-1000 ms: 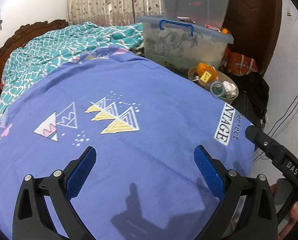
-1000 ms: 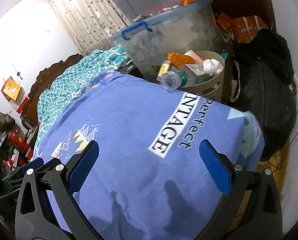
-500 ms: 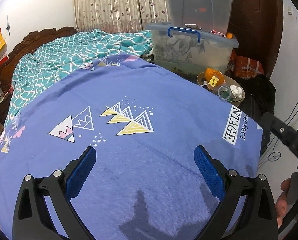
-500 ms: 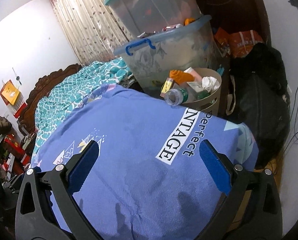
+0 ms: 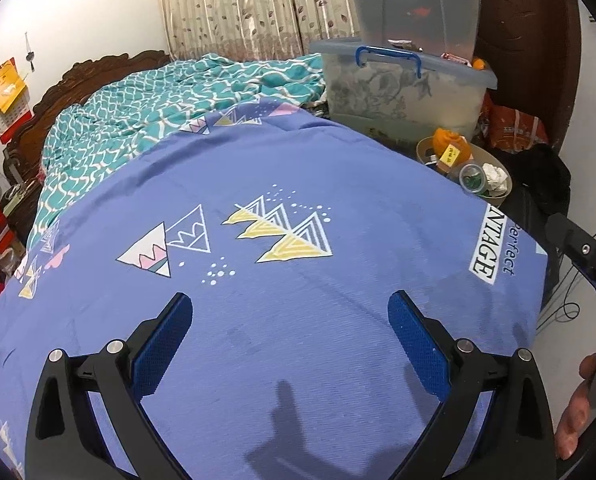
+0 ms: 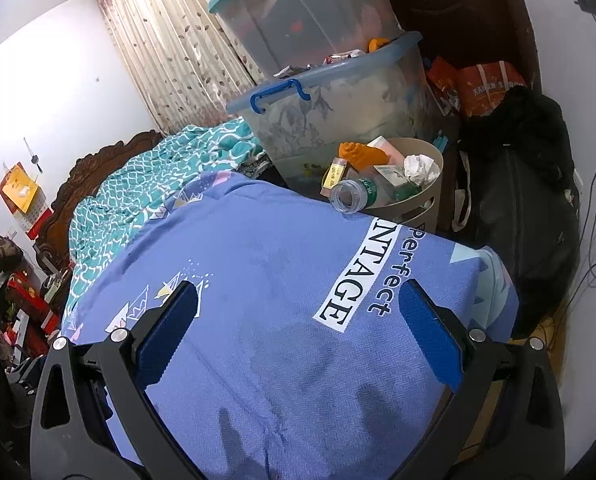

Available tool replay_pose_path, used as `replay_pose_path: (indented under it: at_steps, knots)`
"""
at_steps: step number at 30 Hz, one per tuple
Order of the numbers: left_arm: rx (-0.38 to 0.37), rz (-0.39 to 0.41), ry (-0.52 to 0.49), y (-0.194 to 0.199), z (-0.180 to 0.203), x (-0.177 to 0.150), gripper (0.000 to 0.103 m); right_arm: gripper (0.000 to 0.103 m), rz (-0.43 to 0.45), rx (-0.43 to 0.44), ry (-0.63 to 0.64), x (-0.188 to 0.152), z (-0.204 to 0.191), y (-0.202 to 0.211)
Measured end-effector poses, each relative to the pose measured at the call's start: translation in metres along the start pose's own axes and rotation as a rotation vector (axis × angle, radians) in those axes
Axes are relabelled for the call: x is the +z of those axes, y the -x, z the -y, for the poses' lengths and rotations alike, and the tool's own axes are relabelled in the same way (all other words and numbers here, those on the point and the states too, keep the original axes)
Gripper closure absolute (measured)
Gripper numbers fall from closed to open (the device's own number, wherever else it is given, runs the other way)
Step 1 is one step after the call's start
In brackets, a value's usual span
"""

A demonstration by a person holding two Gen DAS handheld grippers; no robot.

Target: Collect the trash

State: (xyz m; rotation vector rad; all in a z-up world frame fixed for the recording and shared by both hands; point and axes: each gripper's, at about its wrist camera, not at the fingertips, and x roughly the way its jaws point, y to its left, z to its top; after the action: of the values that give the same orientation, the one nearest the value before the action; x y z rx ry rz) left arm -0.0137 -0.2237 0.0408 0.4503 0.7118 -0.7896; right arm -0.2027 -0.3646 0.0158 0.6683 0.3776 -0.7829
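Observation:
A beige trash bin [image 6: 434, 184] stands beside the bed's far right corner, full of trash: a clear plastic bottle [image 6: 350, 196], crumpled white tissue [image 6: 420, 168], an orange wrapper [image 6: 362, 154] and small boxes. It also shows in the left wrist view [image 5: 502, 196]. My left gripper [image 5: 290, 320] is open and empty above the blue bed sheet [image 5: 298, 240]. My right gripper [image 6: 300, 312] is open and empty above the sheet's right end, short of the bin. No trash shows on the sheet.
Two stacked clear storage boxes [image 6: 338, 96] stand behind the bin. A black bag [image 6: 526, 208] and orange bags [image 6: 486, 88] lie to the right, with cables on the floor. A teal quilt [image 5: 178, 112] lies at the bed's head, by a carved headboard.
Both grippers have drawn back and up from the bed, so the bin and boxes look farther off. Both stay open and empty.

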Motion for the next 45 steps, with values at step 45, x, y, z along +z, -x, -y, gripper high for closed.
replay_pose_path:
  at_steps: [45]
  knots:
    - [0.084, -0.03, -0.006, -0.008, 0.002, -0.004, 0.009, 0.004, -0.039, -0.091, 0.065, -0.002, 0.004, -0.011]
